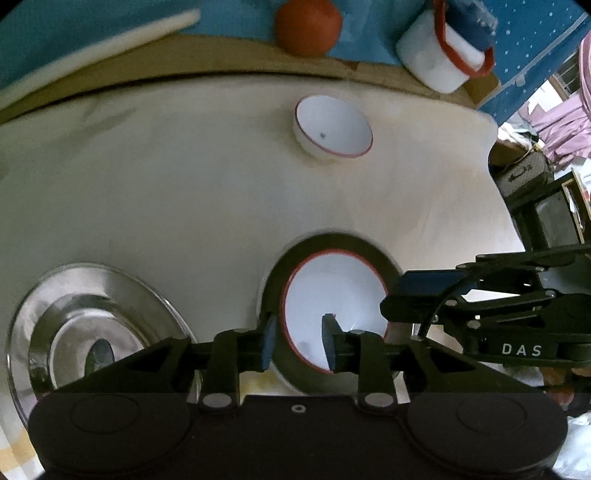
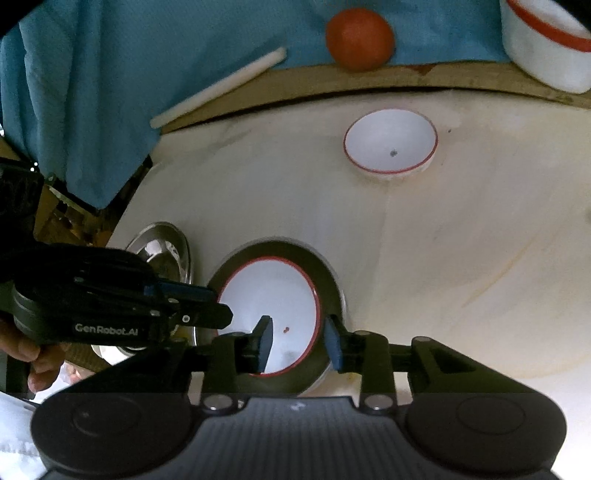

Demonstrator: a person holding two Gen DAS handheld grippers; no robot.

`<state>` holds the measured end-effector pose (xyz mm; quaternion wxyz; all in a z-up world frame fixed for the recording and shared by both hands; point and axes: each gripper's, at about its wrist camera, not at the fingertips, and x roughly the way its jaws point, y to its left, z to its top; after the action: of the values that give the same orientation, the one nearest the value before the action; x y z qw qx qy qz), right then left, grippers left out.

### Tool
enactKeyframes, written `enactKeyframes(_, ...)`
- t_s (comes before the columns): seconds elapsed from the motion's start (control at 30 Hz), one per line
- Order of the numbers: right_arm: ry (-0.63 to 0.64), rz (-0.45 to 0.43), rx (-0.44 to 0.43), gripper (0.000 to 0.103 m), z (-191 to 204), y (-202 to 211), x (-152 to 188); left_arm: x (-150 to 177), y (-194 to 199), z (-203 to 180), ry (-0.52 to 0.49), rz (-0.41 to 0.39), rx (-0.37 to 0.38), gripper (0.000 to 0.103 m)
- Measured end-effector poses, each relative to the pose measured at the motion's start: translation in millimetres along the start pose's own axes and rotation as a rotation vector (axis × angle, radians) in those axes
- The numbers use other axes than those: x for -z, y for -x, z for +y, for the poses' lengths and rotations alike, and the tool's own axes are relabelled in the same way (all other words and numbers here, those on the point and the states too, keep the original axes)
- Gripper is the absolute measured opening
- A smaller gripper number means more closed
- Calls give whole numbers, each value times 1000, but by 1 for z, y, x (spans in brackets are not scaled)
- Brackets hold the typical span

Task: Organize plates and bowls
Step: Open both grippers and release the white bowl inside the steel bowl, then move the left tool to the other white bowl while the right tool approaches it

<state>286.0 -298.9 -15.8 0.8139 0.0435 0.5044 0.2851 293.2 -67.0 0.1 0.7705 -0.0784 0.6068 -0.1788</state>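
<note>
A white bowl with a red rim [image 1: 332, 302] [image 2: 273, 310] sits in a dark steel plate [image 1: 373, 251] [image 2: 328, 277] at the table's near side. My left gripper [image 1: 299, 343] straddles the bowl's left rim, jaws apart with a gap to the rim. My right gripper [image 2: 297, 345] straddles its right rim the same way. A second red-rimmed white bowl [image 1: 334, 127] [image 2: 390, 144] stands farther back. A shiny steel plate [image 1: 92, 325] [image 2: 166, 251] lies to the left.
An orange ball [image 1: 308, 26] [image 2: 360, 38], a white stick [image 1: 99, 44] [image 2: 221, 86] and a white red-rimmed mug [image 1: 439, 55] [image 2: 546, 48] lie on blue cloth beyond the table's far edge. The table drops off at right in the left wrist view.
</note>
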Motion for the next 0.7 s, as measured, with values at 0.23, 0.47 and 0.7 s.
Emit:
enactKeyframes(0.23,11,-54,59,58,-2,12,-4,-10,15,3,32,-103,-52,76)
enactKeyframes(0.47,-24,-101,98,87,-13,22,-4,-21,12,10,91,-125,-107,101)
enactKeyframes(0.7,-76,-141,145,103,-32,25,-9,-34,2,12,137,-138,-99,102)
